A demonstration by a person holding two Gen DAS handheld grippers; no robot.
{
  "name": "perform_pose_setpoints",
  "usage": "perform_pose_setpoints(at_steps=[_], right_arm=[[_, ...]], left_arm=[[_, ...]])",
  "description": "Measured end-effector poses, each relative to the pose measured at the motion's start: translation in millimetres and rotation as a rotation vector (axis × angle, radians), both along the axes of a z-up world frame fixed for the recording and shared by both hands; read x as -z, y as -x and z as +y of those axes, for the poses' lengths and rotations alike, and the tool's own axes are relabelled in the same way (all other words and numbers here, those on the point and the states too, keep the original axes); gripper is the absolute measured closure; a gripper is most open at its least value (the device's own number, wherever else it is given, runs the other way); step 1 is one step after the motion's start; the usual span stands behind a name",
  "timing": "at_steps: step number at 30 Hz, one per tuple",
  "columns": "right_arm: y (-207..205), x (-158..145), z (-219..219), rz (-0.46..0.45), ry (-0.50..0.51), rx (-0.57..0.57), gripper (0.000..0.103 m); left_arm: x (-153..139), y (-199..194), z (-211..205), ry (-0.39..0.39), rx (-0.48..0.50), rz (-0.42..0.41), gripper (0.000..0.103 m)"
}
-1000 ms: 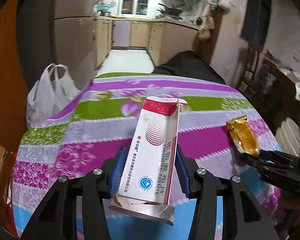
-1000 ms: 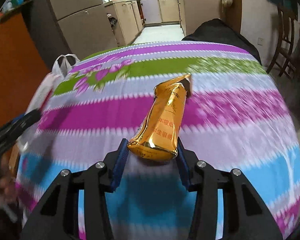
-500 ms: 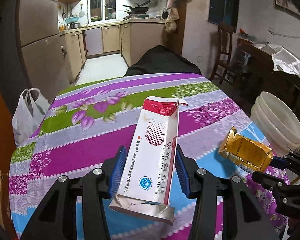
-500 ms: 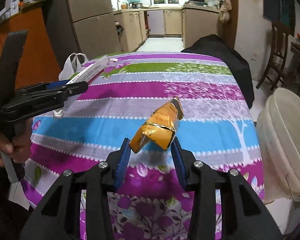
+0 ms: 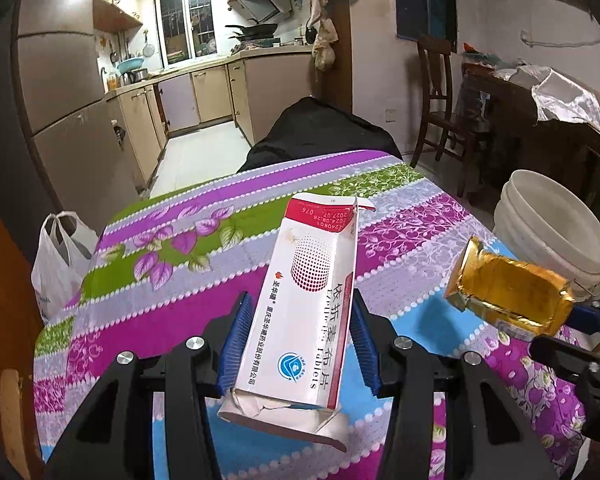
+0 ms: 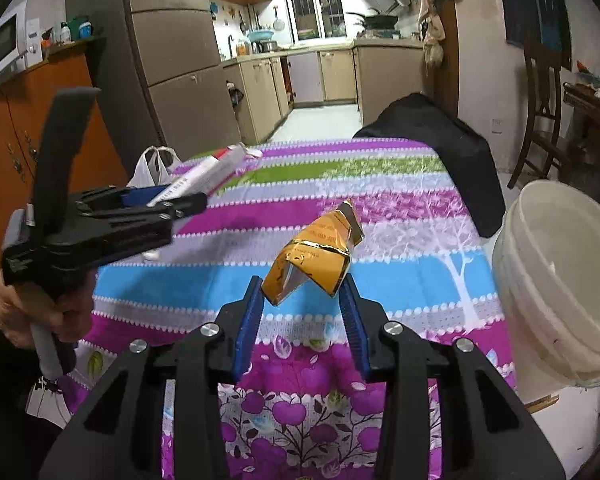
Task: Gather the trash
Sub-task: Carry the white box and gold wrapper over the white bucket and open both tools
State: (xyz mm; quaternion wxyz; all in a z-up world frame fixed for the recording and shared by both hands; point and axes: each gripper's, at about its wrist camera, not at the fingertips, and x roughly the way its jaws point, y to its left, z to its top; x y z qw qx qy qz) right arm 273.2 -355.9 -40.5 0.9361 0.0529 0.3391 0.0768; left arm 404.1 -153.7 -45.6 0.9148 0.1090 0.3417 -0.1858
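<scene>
White-and-red tablet box (image 5: 312,304), flattened, end flap torn, pinched in left claw (image 5: 298,344) at frame centre, above the table (image 5: 180,280). Crumpled gold foil packet (image 6: 316,260) pinched in right claw (image 6: 302,320), centre frame; white bucket (image 6: 560,280) at right edge

A desk with a striped cloth (image 5: 204,280) of purple, green, grey and blue fills the middle of both views. At its far end lies a black bundle (image 5: 320,132). A white plastic bag (image 5: 58,264) hangs at the left edge. In the upper part is a kitchen with beige cabinets (image 6: 332,76) and a window (image 5: 184,20). A wooden chair (image 5: 440,100) stands at the right.
</scene>
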Motion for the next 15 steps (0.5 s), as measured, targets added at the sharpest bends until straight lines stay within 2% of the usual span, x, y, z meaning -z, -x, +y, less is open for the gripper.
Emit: perform_pose_setpoints(at_steps=[8,15], right_arm=[[5,-34,-36,-0.063,0.001,0.057,0.066],[12,-71,-86,-0.113,0.06,0.144,0.066]], left_arm=[[-18,-12,-45,-0.037,0.059,-0.056,0.054],[-42,-11,-106,-0.045,0.153,-0.116,0.054]])
